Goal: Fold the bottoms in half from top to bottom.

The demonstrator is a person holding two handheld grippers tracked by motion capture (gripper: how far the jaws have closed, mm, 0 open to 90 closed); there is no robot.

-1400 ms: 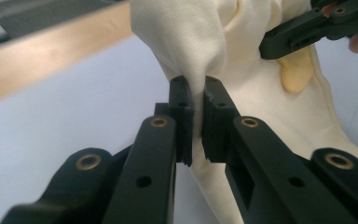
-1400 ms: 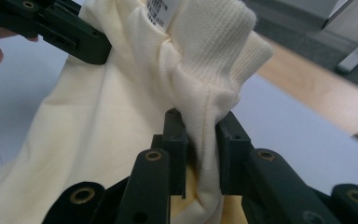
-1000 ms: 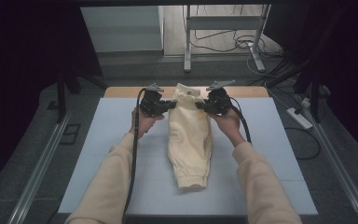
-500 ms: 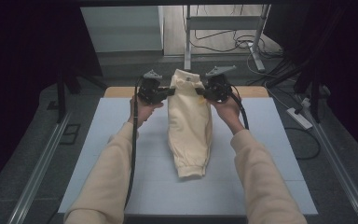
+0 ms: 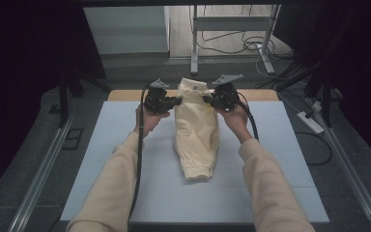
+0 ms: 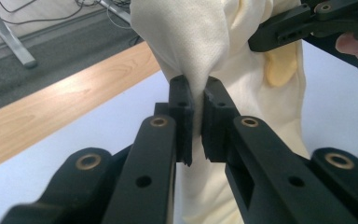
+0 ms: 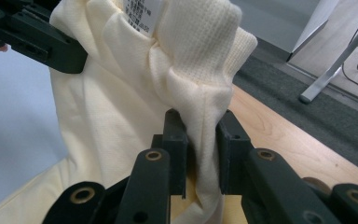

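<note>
A: What's different from a second back?

B: The cream-yellow knit trousers (image 5: 196,130) hung lower then. Now the waistband sits higher between the two tools, and the cuffed leg end trails toward the person on the pale blue-white table mat (image 5: 101,159).

A: And the grips?

B: The left gripper (image 6: 196,114) is pinched tight on a fold of fabric at one side of the waist; the right gripper (image 7: 200,140) clamps the ribbed waistband on the other.

A: Meaning?

B: Likely a lift to straighten the garment before laying or folding it.
</note>
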